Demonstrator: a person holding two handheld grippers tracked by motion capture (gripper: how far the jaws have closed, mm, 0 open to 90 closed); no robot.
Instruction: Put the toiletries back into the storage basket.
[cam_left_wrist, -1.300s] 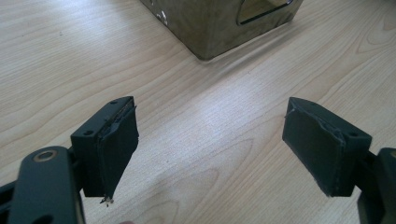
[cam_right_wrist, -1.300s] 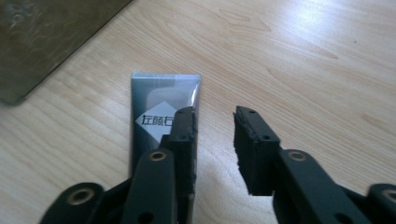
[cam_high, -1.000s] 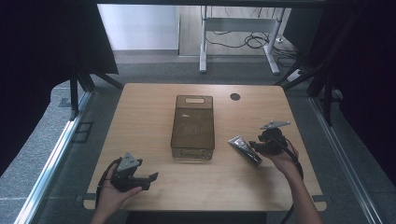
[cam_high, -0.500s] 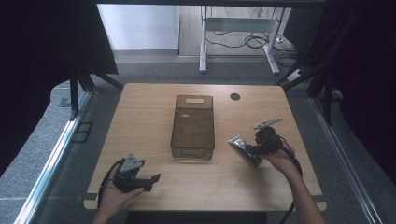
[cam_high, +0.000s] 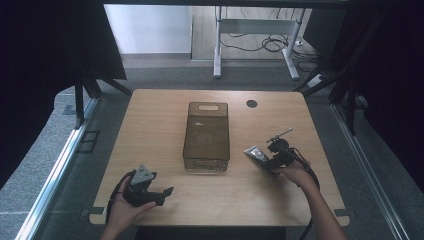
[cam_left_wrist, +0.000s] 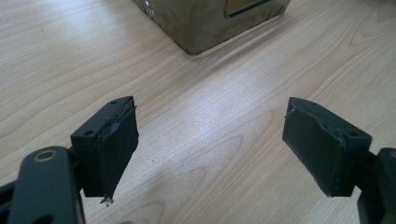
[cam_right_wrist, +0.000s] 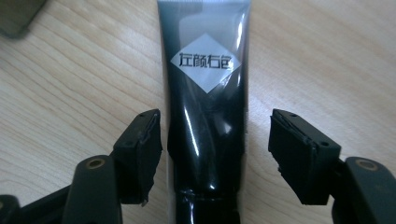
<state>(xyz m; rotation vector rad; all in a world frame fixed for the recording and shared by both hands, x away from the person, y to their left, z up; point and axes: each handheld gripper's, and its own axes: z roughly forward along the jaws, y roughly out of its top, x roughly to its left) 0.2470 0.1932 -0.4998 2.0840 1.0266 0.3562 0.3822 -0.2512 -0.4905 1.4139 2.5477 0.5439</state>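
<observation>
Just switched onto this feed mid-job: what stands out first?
A glossy black squeeze tube with a white diamond label lies on the light wooden table, between the open right tongs; whether the pads touch it is unclear. At the table's centre stands a brown translucent rectangular bin. The left tongs are open near the front edge.

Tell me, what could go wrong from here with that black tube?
The tube looks glossy, so it might slip when the right gripper closes; its jaws stand open on either side, not yet touching. A hard squeeze could also dent it. The basket sits close by, so a swing could knock it.
</observation>
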